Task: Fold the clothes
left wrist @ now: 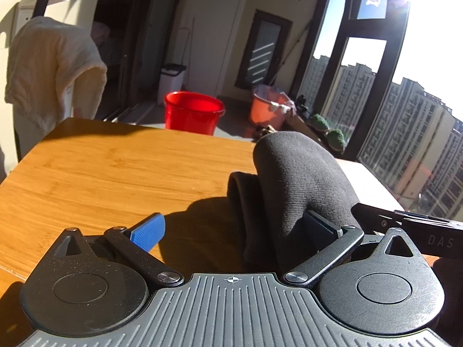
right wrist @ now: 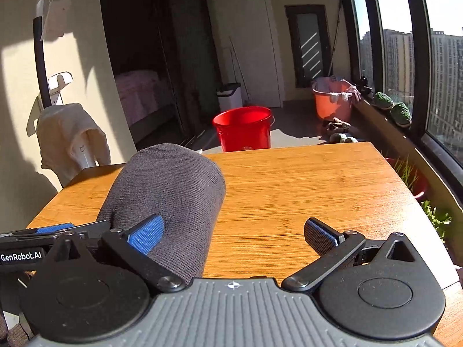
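Left hand-held gripper [left wrist: 234,231]: its two blue-padded fingers stand wide apart, the left pad [left wrist: 148,232] lying free over the desk [left wrist: 115,170], the right pad [left wrist: 319,227] pressed against the side of a dark knitted garment [left wrist: 301,185]; nothing is clamped between them. The garment, a rolled or folded bundle, rests on the desk at about 1 o'clock from this gripper, its rounded upper fold arching away toward 12 o'clock. At 3 o'clock, just beside the bundle, part of the other black tool enters the view. Right hand-held gripper [right wrist: 234,235]: fingers likewise spread wide, with bare desk [right wrist: 303,185] between them; the left pad [right wrist: 146,237] touches the garment [right wrist: 167,190], which in this view appears grey and occupies the 10 to 11 o'clock sector, while the right pad [right wrist: 321,235] touches nothing. The garment thus lies between the two tools, near the desk's front edge. Beyond the far edge of the desk, at 12 o'clock, a red bucket [right wrist: 244,128] stands on the floor; an orange basin [right wrist: 332,99] stands farther off at 1 o'clock, near the window sill. At 10 o'clock in both views a pale cloth [left wrist: 55,72] hangs over a white fixture by the wall. Tall apartment buildings [left wrist: 405,144] show through the window at 2 o'clock.
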`<state>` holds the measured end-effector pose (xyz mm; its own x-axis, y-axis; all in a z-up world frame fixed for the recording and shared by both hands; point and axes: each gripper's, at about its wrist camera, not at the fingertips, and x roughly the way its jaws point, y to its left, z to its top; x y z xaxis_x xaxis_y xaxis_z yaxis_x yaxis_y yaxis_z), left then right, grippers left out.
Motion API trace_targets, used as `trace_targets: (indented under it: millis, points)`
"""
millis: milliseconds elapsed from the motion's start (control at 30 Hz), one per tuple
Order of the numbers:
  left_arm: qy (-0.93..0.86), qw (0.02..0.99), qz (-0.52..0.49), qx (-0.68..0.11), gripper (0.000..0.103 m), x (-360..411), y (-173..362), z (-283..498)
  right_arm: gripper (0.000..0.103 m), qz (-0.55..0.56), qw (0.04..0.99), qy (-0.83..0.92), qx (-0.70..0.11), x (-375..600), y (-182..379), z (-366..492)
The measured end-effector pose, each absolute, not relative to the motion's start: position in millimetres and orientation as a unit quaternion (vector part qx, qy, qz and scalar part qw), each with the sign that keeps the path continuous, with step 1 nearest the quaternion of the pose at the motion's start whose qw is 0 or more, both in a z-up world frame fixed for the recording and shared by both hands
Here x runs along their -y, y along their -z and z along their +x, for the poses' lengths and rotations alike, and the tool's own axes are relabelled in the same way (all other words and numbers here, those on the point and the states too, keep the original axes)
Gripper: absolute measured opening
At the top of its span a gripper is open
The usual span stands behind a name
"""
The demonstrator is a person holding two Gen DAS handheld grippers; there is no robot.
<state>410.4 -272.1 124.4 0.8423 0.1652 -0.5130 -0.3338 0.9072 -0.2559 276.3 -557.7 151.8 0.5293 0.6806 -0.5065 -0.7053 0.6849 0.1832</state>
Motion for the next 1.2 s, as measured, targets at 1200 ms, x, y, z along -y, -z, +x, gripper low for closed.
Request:
trace_targets:
  millis: [1200]
  points:
    - [-0.156,0.944,-0.157,-0.246,0.103,261,-127,436,0.103,-0.003,0.868,-0.397,-0.298,557,-151,286]
